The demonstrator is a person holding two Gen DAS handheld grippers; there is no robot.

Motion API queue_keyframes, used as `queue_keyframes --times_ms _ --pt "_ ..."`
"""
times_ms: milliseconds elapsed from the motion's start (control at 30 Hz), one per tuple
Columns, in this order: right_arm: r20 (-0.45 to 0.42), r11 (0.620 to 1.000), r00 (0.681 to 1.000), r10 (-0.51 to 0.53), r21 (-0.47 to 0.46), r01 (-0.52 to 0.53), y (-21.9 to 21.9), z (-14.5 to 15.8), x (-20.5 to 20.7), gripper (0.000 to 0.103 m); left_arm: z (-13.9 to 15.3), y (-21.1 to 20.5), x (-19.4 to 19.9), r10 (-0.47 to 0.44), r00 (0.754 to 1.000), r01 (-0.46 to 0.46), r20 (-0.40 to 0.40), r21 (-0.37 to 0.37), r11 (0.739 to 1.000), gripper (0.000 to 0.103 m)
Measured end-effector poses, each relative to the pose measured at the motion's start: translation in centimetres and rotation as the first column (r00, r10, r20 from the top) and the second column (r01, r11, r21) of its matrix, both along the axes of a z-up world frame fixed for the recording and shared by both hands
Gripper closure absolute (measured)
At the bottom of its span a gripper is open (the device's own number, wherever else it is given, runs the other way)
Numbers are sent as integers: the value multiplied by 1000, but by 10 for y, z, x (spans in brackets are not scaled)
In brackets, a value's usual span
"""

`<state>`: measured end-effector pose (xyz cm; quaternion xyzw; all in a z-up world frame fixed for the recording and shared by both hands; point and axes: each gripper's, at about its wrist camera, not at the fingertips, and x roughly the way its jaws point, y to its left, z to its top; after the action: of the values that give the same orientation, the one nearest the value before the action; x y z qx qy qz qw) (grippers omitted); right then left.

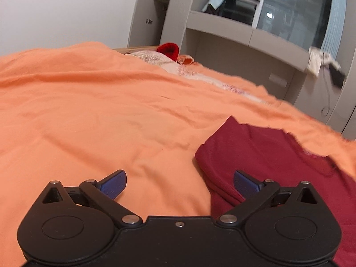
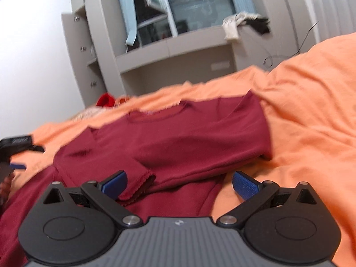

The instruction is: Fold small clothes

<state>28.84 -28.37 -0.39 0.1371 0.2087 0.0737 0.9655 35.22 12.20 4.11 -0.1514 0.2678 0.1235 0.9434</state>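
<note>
A dark red long-sleeved shirt point(image 2: 178, 138) lies on the orange bedsheet point(image 2: 311, 122), its sleeves folded in across the body, a cuff point(image 2: 138, 187) near my right gripper's left finger. My right gripper point(image 2: 179, 185) is open and empty just above the shirt's lower part. In the left wrist view the shirt point(image 1: 278, 155) lies at the right. My left gripper point(image 1: 179, 184) is open and empty, over the sheet at the shirt's left edge, its right finger over the fabric. The left gripper also shows at the left edge of the right wrist view point(image 2: 15, 153).
A red knitted hat point(image 1: 169, 50) and a pale patterned garment point(image 1: 178, 66) lie at the far side of the bed. Grey cabinets and a shelf point(image 1: 244, 33) stand beyond, under a window. White and black clothes point(image 2: 244, 24) hang on the shelf. The sheet point(image 1: 89, 111) spreads left.
</note>
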Motion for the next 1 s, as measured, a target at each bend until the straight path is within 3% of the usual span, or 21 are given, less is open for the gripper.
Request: queue_keyframes --times_ms 67,300,500,733,1000 --pt "30 1000 1000 -8 -6 8 -2 4 -11 0 5 0 -26 0 999 0 41 -7 1000 1" --pt "124 990 992 -2 -140 20 13 10 -57 0 6 -19 -105 -9 989 -8 145 112 994 1" --pt "210 972 976 60 -236 -9 27 11 -113 0 0 -42 -167 -117 973 86 197 161 983 1" --pt "303 906 937 174 -423 -31 53 7 -184 0 -12 -65 -226 -217 953 165 210 239 957 1" --pt "261 818 952 162 -575 18 78 -8 -219 0 -27 -73 -257 -250 957 204 146 273 940 1"
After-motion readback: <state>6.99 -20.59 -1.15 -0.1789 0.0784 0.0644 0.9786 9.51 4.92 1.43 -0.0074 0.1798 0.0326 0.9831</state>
